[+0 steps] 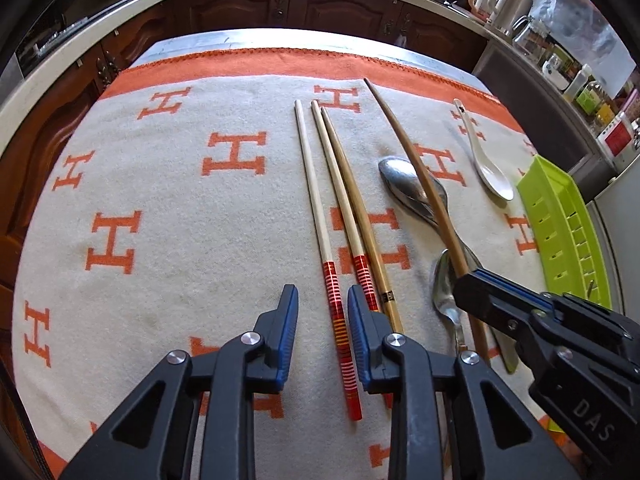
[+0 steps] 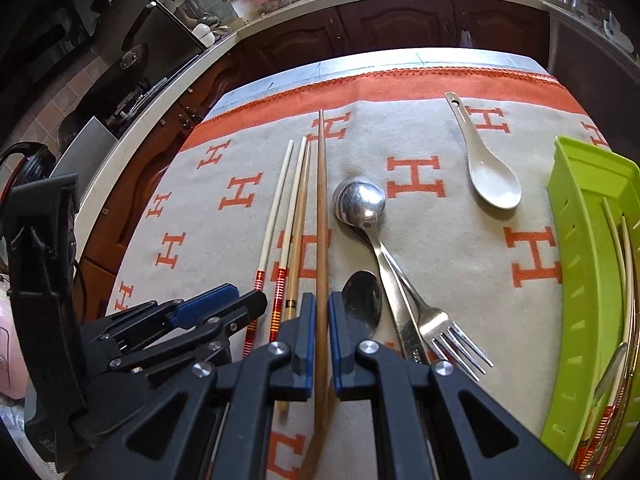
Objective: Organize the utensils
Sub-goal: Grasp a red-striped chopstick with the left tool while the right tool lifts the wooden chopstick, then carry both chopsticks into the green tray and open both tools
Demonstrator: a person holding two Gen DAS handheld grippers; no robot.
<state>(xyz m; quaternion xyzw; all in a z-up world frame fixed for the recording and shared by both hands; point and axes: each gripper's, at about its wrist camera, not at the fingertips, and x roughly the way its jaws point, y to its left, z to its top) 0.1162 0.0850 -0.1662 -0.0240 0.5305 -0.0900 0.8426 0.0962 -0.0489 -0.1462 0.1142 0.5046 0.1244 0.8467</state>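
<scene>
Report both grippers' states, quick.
Left gripper: open, astride a red-banded chopstick, pads not touching it.
Right gripper: shut on the long brown chopstick.

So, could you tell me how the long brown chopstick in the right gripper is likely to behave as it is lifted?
The brown chopstick looks stiff, so it should not droop. Held near one end by the right gripper, it may pivot. It crosses the metal spoon, so it might nudge it.

The bench is covered by a cream cloth [image 1: 192, 200] patterned with orange H letters and edged by an orange band. Red, striped ends are seen on two pale chopsticks [image 1: 320, 216]. A lime-green tray [image 2: 576, 280] and a white spoon [image 2: 492, 184] are seen.
</scene>
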